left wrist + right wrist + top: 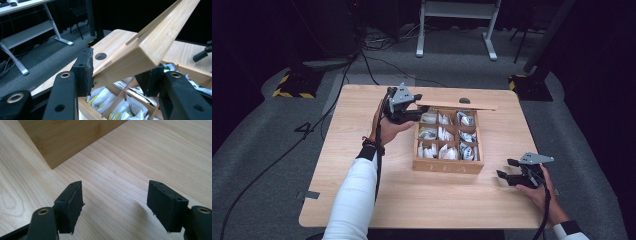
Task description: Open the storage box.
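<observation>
- Gripping the wooden lid (150, 47) of a compartmented wooden box (447, 166), with the left gripper (412, 111) clamped on the lid's near corner edge and both pads pressed against the wood.
- Holding that lid raised and tilted, slanting up toward 1 o'clock in the left gripper view, and lying along the box's far edge at about 12 o'clock of the box in the high view.
- Showing the box already uncovered: nine compartments in a three-by-three grid, each stuffed with small white and yellow packets (443, 134), probably tea bags, though too small to read.
- Sitting slightly toward 1 o'clock of the table (412, 200) centre, the box resting flat on the pale wood.
- Hovering low at about 4 o'clock of the box, well apart from it, the right gripper (508, 169) with jaws standing wide and nothing between them.
- Looking along those wide jaws in the right gripper view, bare tabletop ahead and one lower corner of the box wall at 11 o'clock.
- Judging progress: opening looking largely done, since the compartments are exposed; whether the lid is hinged or free, not possible to tell.
- Judging what is left: likely steadying the lid with the left hand while bringing the empty right gripper toward 10 o'clock to pick a packet, none yet taken.
</observation>
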`<state>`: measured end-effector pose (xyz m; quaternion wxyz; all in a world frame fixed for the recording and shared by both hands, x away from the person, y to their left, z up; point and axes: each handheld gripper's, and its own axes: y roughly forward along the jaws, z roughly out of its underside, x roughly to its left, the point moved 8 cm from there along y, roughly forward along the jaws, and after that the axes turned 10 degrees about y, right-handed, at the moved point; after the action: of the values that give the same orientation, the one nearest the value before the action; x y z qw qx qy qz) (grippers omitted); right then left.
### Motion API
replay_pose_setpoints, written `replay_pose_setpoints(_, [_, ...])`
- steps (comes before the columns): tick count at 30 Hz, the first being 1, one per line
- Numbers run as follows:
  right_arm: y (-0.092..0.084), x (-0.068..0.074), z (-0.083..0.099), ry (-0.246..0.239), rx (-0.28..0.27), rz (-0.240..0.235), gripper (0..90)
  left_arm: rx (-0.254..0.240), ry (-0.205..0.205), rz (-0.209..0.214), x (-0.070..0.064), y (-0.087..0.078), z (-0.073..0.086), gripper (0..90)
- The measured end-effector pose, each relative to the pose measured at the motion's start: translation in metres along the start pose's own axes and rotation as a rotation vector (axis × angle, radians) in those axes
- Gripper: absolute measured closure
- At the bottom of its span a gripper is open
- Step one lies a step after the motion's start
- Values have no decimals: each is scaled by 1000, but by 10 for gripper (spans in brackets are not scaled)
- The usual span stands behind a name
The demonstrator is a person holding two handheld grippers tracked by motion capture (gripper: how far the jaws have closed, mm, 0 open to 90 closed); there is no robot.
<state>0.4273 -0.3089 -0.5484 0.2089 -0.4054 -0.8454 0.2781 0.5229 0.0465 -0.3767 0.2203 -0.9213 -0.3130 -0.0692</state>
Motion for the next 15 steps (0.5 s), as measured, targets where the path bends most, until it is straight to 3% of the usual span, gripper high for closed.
replay_pose_setpoints(7, [5,2,4,-32,14,5,295,-18,-28,-18,11,5,-8,518])
replay_pose_setpoints(15, [6,3,5,-28,22,-1,291,-23,-27,-32,19,8,-12,528])
